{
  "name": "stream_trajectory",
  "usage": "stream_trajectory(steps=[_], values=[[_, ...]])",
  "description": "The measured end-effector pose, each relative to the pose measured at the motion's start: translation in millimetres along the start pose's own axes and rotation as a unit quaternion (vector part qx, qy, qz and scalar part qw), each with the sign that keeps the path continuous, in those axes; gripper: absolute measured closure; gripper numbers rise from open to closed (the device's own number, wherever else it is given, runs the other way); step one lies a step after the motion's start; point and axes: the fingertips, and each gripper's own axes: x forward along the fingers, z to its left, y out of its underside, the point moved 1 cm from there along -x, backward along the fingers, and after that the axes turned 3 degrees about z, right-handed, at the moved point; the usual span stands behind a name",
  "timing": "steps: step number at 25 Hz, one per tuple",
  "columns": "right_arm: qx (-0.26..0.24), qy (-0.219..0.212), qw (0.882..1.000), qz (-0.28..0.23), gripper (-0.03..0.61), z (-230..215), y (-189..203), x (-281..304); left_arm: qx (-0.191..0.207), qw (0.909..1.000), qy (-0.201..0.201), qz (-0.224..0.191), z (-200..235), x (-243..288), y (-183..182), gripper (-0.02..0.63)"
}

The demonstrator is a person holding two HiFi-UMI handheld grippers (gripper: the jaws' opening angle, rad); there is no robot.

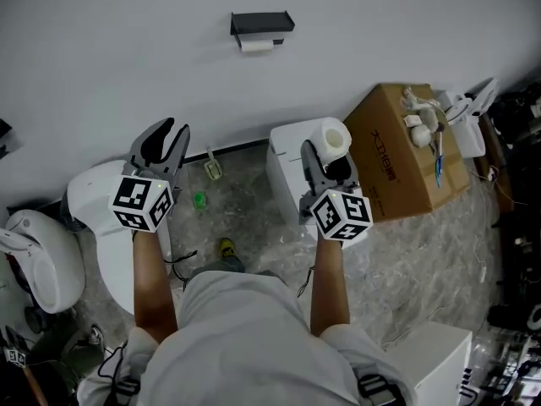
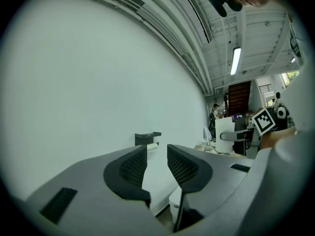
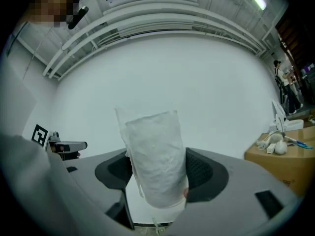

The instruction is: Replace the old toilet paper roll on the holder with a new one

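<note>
Right gripper view: our right gripper [image 3: 157, 175] clenches the new toilet paper roll [image 3: 155, 156], while our left gripper [image 2: 156, 165] stays-free, jaws parted and empty, for the old roll [image 2: 152, 145].

Old roll [image 1: 256, 46] partly under black holder [image 1: 262, 23]

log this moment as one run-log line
left gripper: open, empty | right gripper: shut on new roll | holder: on wall ahead, old roll on it | swap: not yet begun

Left tool [image 1: 168, 135] jaws apart, right tool [image 1: 328, 161] clamped
</note>
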Motion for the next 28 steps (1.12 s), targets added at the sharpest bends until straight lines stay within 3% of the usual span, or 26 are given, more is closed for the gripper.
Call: stream_trajectory(steps=[13,21,28], values=[[0.014,0.014,1.000,0.002,0.267,-21,2,78,0.015,0.9995,0.017,0.022,42,70,10,0.491],[0.033,0.004,0.999,0.016,0.267,-57,6,137,0.024,0.9990,0.019,0.031,45,135,12,0.491],[0.055,-0.013,0.998,0.024,0.267,-106,-6,203,0.067,0.9962,0.021,0.051,35,216,6,0.491]])
